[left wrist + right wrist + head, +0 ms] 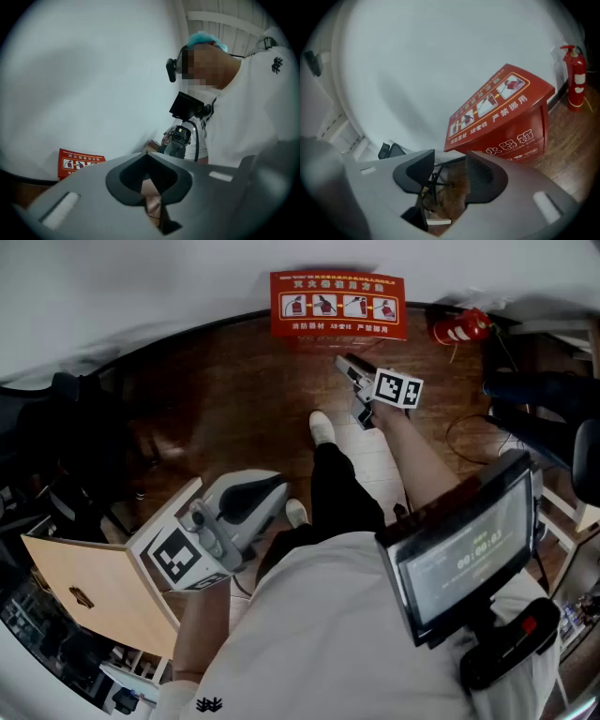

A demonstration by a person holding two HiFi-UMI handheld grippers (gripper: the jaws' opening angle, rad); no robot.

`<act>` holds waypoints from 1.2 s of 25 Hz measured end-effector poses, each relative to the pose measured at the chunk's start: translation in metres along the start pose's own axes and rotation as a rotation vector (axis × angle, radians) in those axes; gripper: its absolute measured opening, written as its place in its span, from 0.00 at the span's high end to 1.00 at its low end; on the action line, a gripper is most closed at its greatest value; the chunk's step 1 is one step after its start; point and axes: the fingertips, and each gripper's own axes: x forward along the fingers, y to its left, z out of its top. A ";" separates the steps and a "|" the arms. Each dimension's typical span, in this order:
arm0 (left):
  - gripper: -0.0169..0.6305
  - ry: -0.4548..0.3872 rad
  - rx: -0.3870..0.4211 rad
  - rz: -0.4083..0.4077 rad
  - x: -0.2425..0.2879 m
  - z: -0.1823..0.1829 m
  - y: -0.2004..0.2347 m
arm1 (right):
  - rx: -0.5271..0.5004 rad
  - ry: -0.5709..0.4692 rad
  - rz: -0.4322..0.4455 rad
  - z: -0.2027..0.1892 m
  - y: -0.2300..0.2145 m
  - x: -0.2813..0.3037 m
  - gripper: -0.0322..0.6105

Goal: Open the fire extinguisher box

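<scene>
The red fire extinguisher box point(337, 304) stands on the wood floor against the white wall, its lid down; picture instructions run across its top. In the right gripper view the box point(501, 117) fills the middle right, just beyond the jaws. My right gripper point(351, 366) reaches out toward the box's front and stops short of it. Its jaws point(450, 157) stand open with nothing between them. My left gripper point(246, 498) is held low near my body, far from the box. It point(151, 159) is shut and empty, and the box point(79, 163) shows small at the left of its view.
A red fire extinguisher point(461, 327) stands on the floor right of the box, also seen as the extinguisher point(576, 77). A pale wooden board point(94, 587) leans at the lower left. Dark chairs and cables crowd both sides. My shoe point(322, 426) is on the floor before the box.
</scene>
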 end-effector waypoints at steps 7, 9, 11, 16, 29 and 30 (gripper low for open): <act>0.98 0.013 -0.049 0.008 0.039 -0.009 0.044 | 0.212 -0.064 0.049 0.034 -0.053 0.039 0.60; 0.98 0.024 -0.066 0.009 0.045 -0.010 0.049 | 0.259 -0.082 0.065 0.038 -0.063 0.043 0.60; 0.98 0.031 -0.076 0.009 0.049 -0.009 0.054 | 0.286 -0.101 0.074 0.044 -0.069 0.047 0.60; 0.98 0.022 -0.107 0.014 0.049 -0.006 0.061 | 0.265 -0.117 0.027 0.049 -0.070 0.041 0.76; 0.98 -0.011 -0.162 -0.017 0.049 0.014 0.064 | 0.274 -0.153 0.215 0.107 0.029 0.012 0.79; 0.98 -0.013 -0.161 -0.018 0.050 0.017 0.063 | 0.265 -0.167 0.217 0.119 0.035 0.010 0.79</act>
